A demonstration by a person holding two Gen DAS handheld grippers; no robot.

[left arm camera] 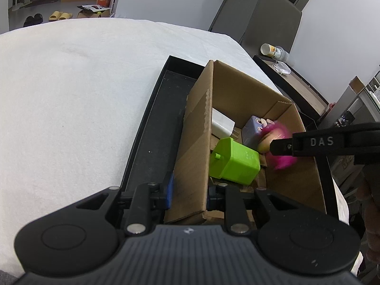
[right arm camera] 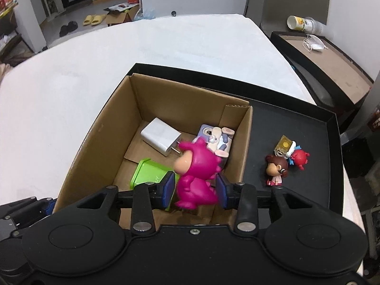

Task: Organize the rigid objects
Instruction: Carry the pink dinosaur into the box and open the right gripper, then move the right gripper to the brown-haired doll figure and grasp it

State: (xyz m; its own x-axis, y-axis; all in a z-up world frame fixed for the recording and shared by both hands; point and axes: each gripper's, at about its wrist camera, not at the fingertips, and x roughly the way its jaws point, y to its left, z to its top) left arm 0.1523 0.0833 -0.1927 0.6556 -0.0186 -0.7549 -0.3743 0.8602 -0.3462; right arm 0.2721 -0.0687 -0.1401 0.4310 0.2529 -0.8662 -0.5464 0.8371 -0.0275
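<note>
Figurine, the pink dino one, is sitting between our right gripper fingers, which are closed onto its lower body w/ head and torso sticking up and fwd past the pads. It is hanging over the near-right part of the cardboard box, so the relation that matters is straight down: box floor is lying directly below the fingers, w/ the green block just to the left and the lilac cube toy just beyond. Long axis of the figurine is running roughly upright, tilted a bit fwd. We are judging the right gripper to be the one doing the drop; the left gripper is straddling the box's near-left wall, fingers partly apart on either side of the cardboard, and we can't tell if they are actually pinching it.

Also in the box: white charger. Two more figurines, brown-haired and red, plus a small gold packet, are waiting on the black tray right of the box, on the white tabletop.

Hard to read: the pink figurine is blurring in the left wrist view, its feet are hiding behind our right fingers, and the box's near floor is being cut off by the gripper body.
</note>
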